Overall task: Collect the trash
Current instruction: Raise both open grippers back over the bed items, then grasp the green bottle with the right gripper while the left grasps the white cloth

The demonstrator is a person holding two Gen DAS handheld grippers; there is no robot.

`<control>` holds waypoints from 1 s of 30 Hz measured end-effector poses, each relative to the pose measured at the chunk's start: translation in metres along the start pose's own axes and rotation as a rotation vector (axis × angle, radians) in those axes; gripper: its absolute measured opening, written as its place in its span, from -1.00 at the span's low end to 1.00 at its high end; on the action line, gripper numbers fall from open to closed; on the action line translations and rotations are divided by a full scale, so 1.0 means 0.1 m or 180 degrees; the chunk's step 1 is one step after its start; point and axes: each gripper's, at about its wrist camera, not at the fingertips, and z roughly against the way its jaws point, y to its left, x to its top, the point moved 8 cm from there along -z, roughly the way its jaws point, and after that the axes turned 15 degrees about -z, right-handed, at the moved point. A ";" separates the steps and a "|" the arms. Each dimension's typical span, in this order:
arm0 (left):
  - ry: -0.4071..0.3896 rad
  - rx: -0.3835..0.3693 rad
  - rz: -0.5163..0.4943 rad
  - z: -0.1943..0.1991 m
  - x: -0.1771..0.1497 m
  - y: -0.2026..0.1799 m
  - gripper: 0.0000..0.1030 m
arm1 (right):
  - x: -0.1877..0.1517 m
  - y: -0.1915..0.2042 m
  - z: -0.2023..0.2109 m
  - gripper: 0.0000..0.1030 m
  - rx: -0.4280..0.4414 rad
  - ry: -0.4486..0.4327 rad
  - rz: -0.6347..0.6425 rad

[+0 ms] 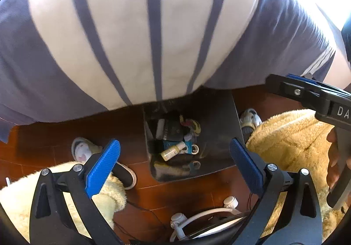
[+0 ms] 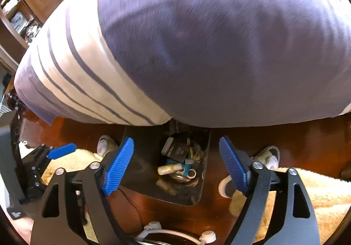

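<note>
- Left tool (image 1: 174, 166) spread wide, nothing between its blue pads, hanging over the dark bin (image 1: 219, 117)
- Right tool (image 2: 175, 166) spread and empty too, above the same bin (image 2: 140, 148)
- Trash already down there: cream bottle (image 1: 172, 150) lying on its side, long axis roughly across the pads
- Bin sits straight ahead of both tools, between the shoes, on the wooden floor (image 1: 184, 194)
- Tape roll (image 2: 224, 183) on the floor just off the right tool, so the right hand looks nearer

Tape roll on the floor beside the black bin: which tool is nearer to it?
Right. The right tool hangs just above the tape roll; the left tool is across the bin, farther off.
</note>
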 end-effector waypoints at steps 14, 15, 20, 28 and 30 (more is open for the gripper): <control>-0.0650 0.0251 -0.0033 0.97 0.69 0.21 0.85 | 0.75 0.13 0.95 0.74 0.0123 -0.0779 0.0047; -0.0697 0.0257 -0.0055 1.03 0.76 0.21 0.85 | 0.81 0.17 1.00 0.75 0.0131 -0.0823 0.0082; -0.0879 0.0255 -0.0116 1.22 1.17 0.29 0.85 | 1.24 0.38 1.11 0.78 0.0155 -0.1003 0.0227; -0.0963 0.0479 -0.0104 1.25 1.81 0.69 0.85 | 1.97 0.62 0.93 0.78 0.0162 -0.1036 0.0329; -0.0950 0.0527 -0.0081 1.21 1.96 0.84 0.85 | 2.14 0.68 0.82 0.78 0.0145 -0.1017 0.0345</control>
